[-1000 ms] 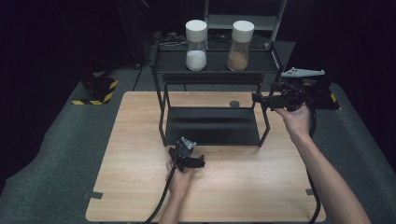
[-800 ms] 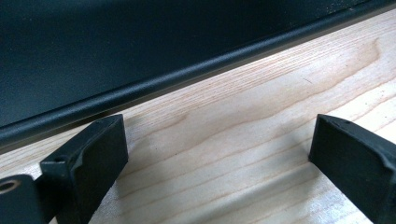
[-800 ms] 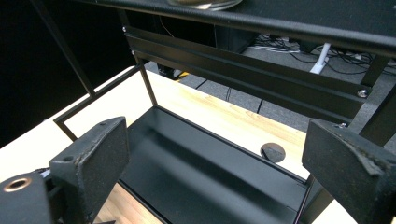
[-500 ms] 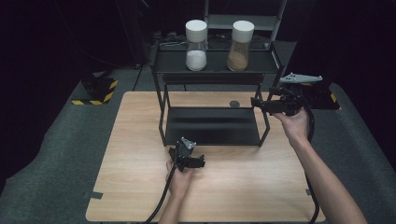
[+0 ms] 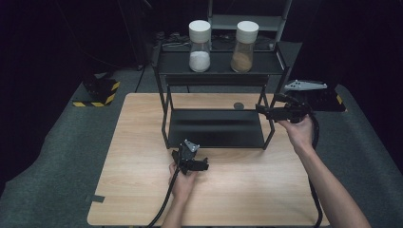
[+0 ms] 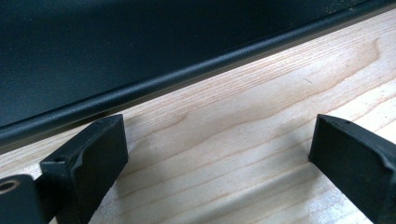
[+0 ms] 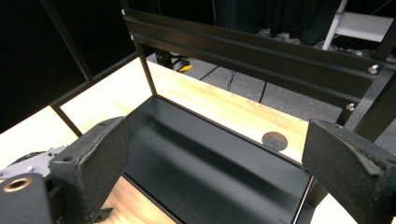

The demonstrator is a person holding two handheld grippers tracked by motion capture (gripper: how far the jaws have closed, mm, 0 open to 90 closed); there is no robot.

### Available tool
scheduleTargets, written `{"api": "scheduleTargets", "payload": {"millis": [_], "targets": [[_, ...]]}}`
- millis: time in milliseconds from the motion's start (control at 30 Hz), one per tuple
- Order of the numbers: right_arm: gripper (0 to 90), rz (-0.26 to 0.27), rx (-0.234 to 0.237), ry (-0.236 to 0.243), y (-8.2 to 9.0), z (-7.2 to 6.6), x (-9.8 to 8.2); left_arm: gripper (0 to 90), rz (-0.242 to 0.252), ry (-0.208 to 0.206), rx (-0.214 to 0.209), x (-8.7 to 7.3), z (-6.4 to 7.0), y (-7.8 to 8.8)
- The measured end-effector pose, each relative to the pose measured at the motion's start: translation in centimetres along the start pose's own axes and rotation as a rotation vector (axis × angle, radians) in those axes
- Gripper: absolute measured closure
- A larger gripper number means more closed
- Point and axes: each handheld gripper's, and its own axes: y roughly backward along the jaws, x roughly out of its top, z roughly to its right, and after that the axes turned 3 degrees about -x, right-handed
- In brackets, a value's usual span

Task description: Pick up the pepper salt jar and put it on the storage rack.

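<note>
While the left gripper [image 5: 202, 165] rests low on the wooden table [image 5: 138, 156], just in front of the black rack [image 5: 216, 76] and near the middle of its front edge, the right gripper [image 5: 262, 110] has drifted a little since a second ago: it sat slightly higher beside the rack's right side and now hangs just off the right front post, pointing leftward into the space under the top shelf. Its jaws stand wide with nothing between them; the right gripper view looks between them onto the empty black bottom tray [image 7: 210, 172] and a small dark disc [image 7: 274, 140] on the table near the tray's back right corner. The left gripper's jaws are likewise spread wide over bare wood, the tray's front rim [image 6: 187, 77] just ahead.

Both jars stand on the top shelf: the jar of white grains [image 5: 200, 40] toward the middle, the jar of brown grains [image 5: 244, 40] toward its right end, neither touched. That small shift suggests the right hand is lining up with the rack, but no grasp has begun.
</note>
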Motion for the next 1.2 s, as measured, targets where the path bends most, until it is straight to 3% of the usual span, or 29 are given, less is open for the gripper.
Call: {"api": "scheduleTargets", "payload": {"millis": [1200], "targets": [[7.3, -0.031, 0.006, -0.042, -1.4, 0.3, -4.4, 4.4, -0.001, 0.0, 0.001, 0.0, 0.0, 0.0]]}}
